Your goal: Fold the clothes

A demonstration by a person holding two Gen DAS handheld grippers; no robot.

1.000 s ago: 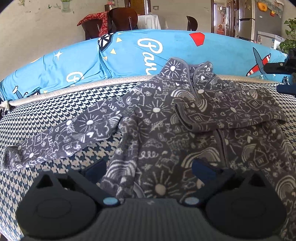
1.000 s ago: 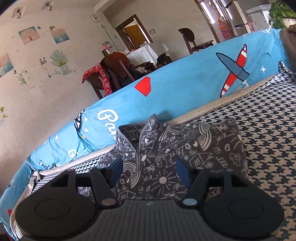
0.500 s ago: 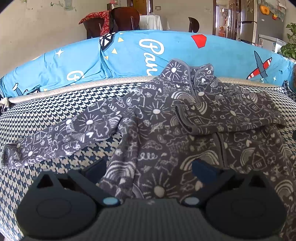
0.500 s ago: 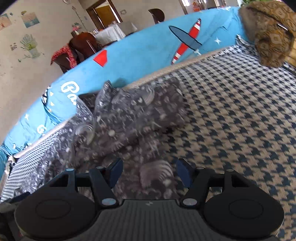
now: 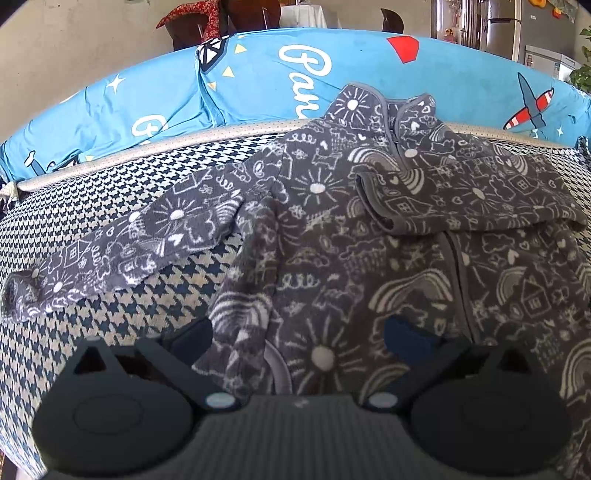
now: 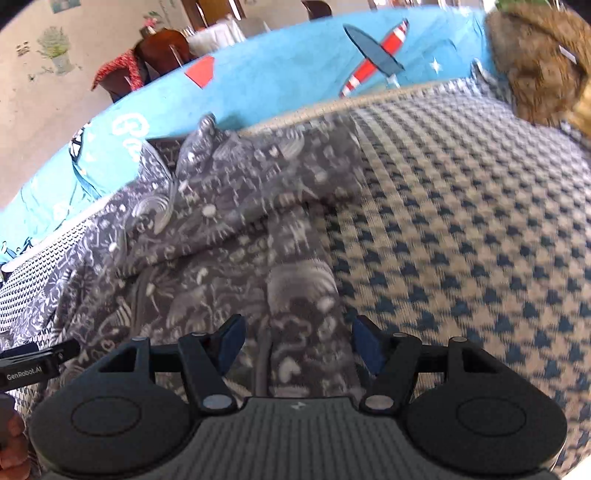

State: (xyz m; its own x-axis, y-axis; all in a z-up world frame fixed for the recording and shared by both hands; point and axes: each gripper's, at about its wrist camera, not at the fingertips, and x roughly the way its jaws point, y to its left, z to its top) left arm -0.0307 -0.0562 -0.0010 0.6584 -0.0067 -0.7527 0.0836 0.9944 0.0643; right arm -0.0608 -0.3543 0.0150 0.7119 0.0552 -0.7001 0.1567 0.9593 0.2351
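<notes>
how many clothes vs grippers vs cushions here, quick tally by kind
grey printed top: 1
grippers: 2 (left, right)
blue printed cushions: 2
brown bundle: 1
total: 6

A houndstooth cover [image 5: 110, 206] spreads under and ahead of the claws, with a blue cushion [image 5: 258, 77] printed with letters and a plane running along its far edge. Beyond that, chairs [image 6: 159, 51], one draped in red cloth [image 5: 195, 14], stand by a white-clothed table [image 6: 218, 35]. Far right of the right claw sits a brown furry heap [image 6: 535, 55].
</notes>
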